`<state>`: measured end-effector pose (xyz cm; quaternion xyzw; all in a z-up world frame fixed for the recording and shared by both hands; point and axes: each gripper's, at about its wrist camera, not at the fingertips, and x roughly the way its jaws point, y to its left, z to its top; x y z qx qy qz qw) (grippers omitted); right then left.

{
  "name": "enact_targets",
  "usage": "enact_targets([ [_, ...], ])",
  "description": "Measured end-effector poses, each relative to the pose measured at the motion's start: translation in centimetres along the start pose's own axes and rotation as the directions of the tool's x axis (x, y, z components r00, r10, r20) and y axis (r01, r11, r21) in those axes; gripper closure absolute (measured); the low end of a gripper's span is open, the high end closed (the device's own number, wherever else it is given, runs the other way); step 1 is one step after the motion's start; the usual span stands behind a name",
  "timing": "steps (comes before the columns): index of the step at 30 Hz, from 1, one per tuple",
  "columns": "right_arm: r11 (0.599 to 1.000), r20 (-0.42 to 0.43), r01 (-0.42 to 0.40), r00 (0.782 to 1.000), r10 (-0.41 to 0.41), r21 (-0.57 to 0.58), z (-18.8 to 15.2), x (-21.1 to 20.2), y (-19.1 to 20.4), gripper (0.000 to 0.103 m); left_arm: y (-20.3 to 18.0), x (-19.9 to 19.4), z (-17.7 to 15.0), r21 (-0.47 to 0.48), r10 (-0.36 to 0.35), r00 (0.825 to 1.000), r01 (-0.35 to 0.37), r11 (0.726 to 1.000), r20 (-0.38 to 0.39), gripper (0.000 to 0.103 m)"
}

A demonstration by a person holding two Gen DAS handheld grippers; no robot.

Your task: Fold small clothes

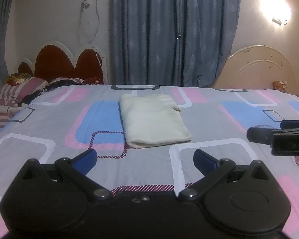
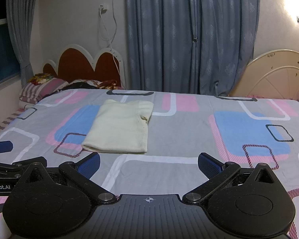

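A cream-white small garment [image 1: 152, 120] lies folded into a flat rectangle on the patterned bed sheet [image 1: 49, 119]; it also shows in the right wrist view [image 2: 119, 129]. My left gripper [image 1: 145, 159] is open and empty, held above the sheet just short of the garment's near edge. My right gripper [image 2: 148, 164] is open and empty, short of the garment and to its right. The right gripper shows at the right edge of the left wrist view [image 1: 279, 137]. The left gripper shows at the left edge of the right wrist view [image 2: 2, 159].
Pillows [image 1: 20, 91] and a red headboard [image 1: 65, 61] stand at the far left. Blue-grey curtains [image 1: 169, 31] hang behind the bed. A cream headboard [image 1: 265, 67] leans at the far right. A cord [image 2: 109, 23] hangs on the wall.
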<state>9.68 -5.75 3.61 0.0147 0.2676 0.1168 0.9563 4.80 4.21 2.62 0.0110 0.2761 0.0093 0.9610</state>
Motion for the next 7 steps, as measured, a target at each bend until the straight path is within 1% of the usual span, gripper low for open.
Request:
enact_targets([
  [7,1.000,0.000,-0.002,1.000,0.002,0.000,-0.02,0.03,-0.04,0.000,0.23,0.15,-0.30,-0.005,-0.008,1.000,0.008,1.000,-0.008,0.000],
])
